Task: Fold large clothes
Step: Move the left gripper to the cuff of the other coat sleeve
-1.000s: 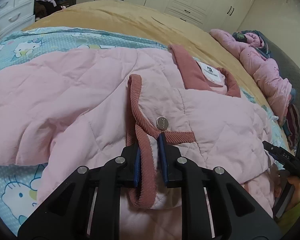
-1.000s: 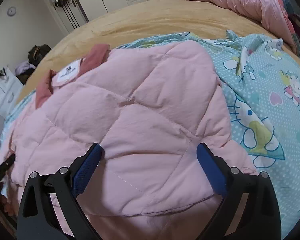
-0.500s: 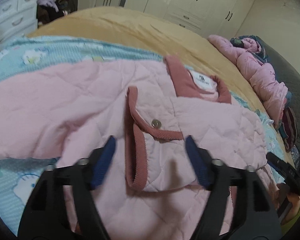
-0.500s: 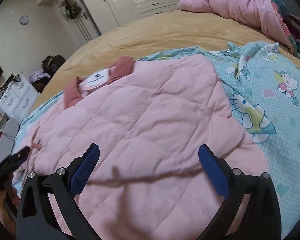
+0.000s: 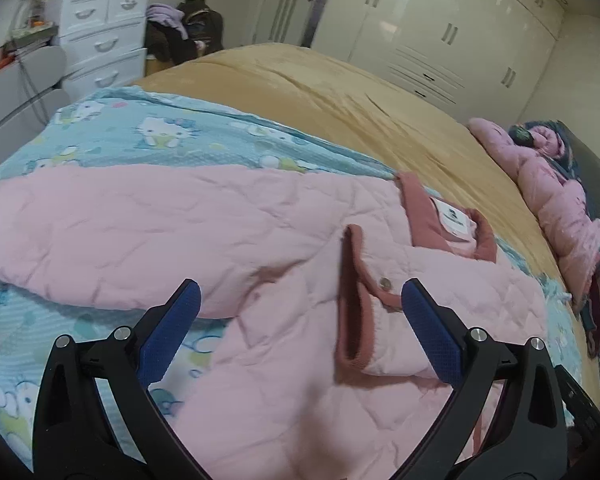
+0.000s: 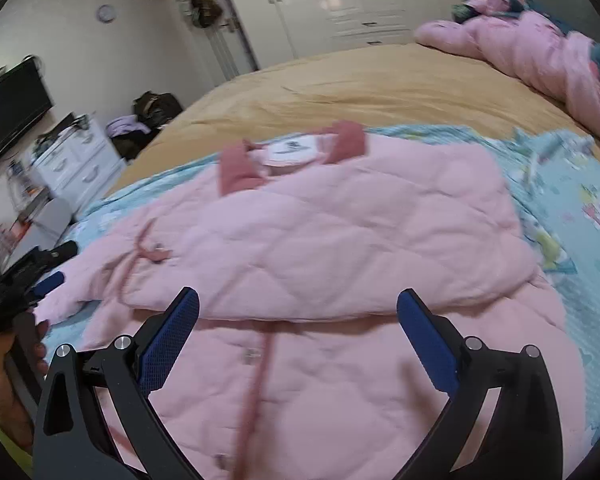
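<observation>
— Left wrist view: what is seen?
— The left gripper, jaws just opened wide, nothing held; pink quilted jacket spread on the cartoon-print sheet.
— And the right gripper?
— Spread wide, empty.

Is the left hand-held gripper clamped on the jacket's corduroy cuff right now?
No. The left hand-held gripper has open jaws above the pink jacket, and the corduroy cuff lies free between them, untouched.
</observation>
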Demonstrator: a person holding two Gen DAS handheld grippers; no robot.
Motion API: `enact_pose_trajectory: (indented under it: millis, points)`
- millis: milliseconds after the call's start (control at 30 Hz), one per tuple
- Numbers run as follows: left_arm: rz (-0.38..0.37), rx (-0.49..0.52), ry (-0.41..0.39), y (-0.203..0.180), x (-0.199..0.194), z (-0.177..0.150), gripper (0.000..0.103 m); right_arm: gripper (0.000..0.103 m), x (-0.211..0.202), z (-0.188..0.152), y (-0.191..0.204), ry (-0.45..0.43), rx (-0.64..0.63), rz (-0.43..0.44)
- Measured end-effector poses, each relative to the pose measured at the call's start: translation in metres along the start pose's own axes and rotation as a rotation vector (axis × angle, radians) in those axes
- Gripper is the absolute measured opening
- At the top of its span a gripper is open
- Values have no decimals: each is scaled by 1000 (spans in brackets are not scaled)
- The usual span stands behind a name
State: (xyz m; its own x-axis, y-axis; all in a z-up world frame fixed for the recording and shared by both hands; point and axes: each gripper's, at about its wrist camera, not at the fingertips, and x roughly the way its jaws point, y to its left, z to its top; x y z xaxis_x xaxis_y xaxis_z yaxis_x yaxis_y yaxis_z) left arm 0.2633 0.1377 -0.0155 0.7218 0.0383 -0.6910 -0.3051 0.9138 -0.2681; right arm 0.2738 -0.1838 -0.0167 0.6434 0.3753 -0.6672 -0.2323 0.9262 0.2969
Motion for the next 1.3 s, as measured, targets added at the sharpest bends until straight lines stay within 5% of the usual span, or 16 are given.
enact_pose_trajectory:
  millis: [300,467,1300]
  points:
    - [39,-129,-98,40,-27,12,94,99,10,20,72,6,-131,91]
    - [143,-205,-165,73,-41,18,94,99,20,29,111,15,-195,141]
    - [326,-623,-124,232,-40,8,94,99,84,10,237,152,-367,316]
